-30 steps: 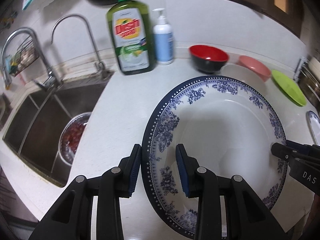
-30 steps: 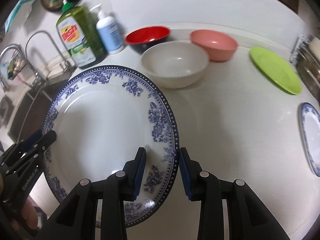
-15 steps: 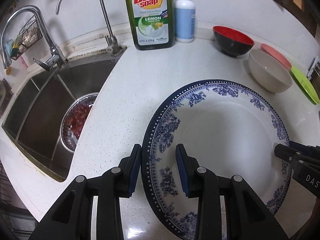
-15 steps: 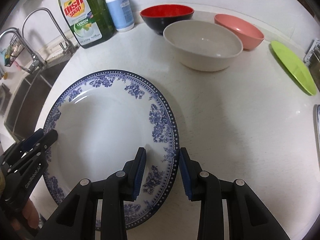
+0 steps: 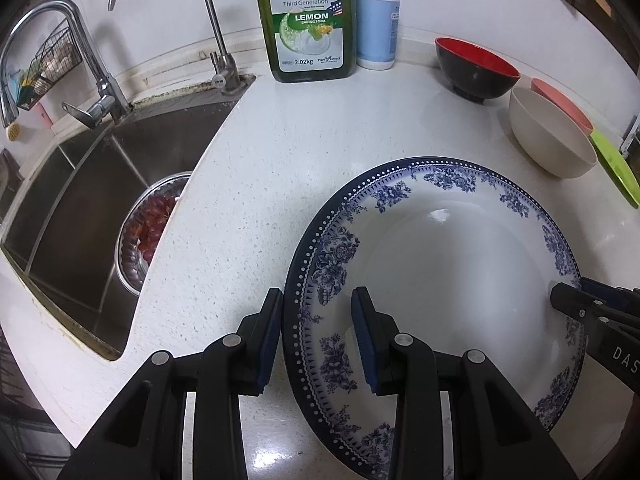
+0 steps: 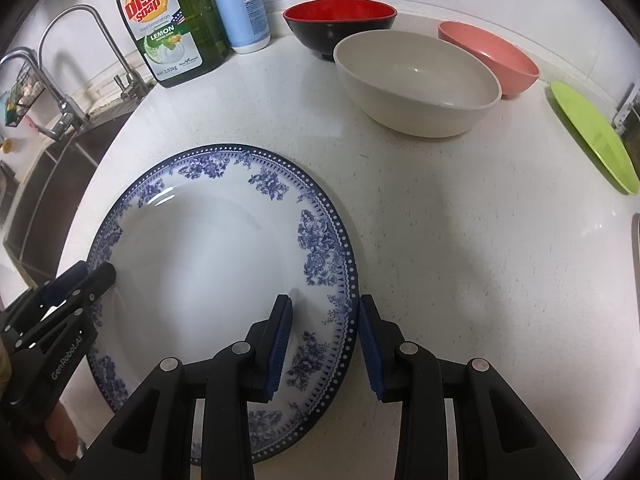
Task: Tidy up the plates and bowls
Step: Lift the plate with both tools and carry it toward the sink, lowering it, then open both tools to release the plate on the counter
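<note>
Glossy round blue-floral plate (image 5: 452, 264) on speckled countertop (image 5: 256, 184)

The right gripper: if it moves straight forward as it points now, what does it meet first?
Probably the beige bowl, after bare counter; the right gripper already straddles the blue-patterned plate rim. Depth is uncertain.
</note>
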A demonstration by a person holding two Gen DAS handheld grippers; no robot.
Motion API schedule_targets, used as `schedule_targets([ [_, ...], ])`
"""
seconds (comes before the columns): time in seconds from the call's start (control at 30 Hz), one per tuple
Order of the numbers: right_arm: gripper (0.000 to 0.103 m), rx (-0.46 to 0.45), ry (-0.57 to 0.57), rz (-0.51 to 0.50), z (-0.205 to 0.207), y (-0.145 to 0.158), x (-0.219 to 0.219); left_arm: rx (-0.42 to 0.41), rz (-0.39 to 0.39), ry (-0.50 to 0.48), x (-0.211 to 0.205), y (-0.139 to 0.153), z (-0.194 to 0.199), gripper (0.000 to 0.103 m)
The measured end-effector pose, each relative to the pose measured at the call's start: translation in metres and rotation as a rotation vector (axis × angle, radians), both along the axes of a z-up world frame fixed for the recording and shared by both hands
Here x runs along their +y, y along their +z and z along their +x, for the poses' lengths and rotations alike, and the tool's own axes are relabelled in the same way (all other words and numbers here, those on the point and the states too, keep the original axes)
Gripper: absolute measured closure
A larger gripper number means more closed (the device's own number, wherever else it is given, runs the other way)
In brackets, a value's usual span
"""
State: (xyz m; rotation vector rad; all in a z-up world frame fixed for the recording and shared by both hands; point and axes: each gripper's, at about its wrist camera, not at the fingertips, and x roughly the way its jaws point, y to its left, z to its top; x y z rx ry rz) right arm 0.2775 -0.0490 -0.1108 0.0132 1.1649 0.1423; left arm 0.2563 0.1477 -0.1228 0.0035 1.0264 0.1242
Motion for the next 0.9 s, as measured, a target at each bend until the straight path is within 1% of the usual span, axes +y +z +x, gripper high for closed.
schedule_targets([
  [0.2,0.067,-0.002,-0.002,0.009,-0.001,0.0,0.0,-0.001,-0.008,0.003,0.0,0.0,0.0,0.067],
  [0.23,0.067,-0.003,-0.005,0.018,-0.001,0.0,-0.001,-0.002,-0.008,0.004,0.0,-0.001,0.0,0.065],
  [0.3,0.065,-0.016,-0.017,0.021,-0.001,0.002,-0.003,0.003,-0.022,0.007,0.001,0.0,0.0,0.06],
  [0.37,0.054,-0.046,-0.019,0.018,-0.004,0.007,-0.004,-0.007,-0.027,0.012,0.002,0.003,-0.001,0.044],
  [0.43,0.051,-0.093,-0.025,0.012,-0.009,0.015,-0.008,-0.037,-0.01,0.011,-0.001,0.01,-0.003,0.039],
  [0.5,0.049,-0.131,-0.026,0.014,-0.013,0.023,-0.011,-0.065,0.004,0.0,-0.005,0.018,-0.005,0.031],
  [0.53,0.045,-0.147,-0.028,0.021,-0.014,0.027,-0.013,-0.076,0.006,-0.005,-0.006,0.022,-0.005,0.025],
  [0.6,0.041,-0.181,-0.04,0.037,-0.019,0.034,-0.019,-0.104,0.006,-0.023,-0.01,0.03,-0.007,0.023],
  [0.67,0.033,-0.214,-0.051,0.047,-0.024,0.041,-0.025,-0.136,0.016,-0.044,-0.017,0.04,-0.009,0.015],
  [0.77,0.026,-0.27,-0.078,0.05,-0.031,0.052,-0.036,-0.194,0.033,-0.075,-0.028,0.056,-0.012,0.008],
  [0.9,0.021,-0.319,-0.129,0.048,-0.041,0.063,-0.058,-0.263,0.044,-0.124,-0.048,0.073,-0.015,0.001],
])
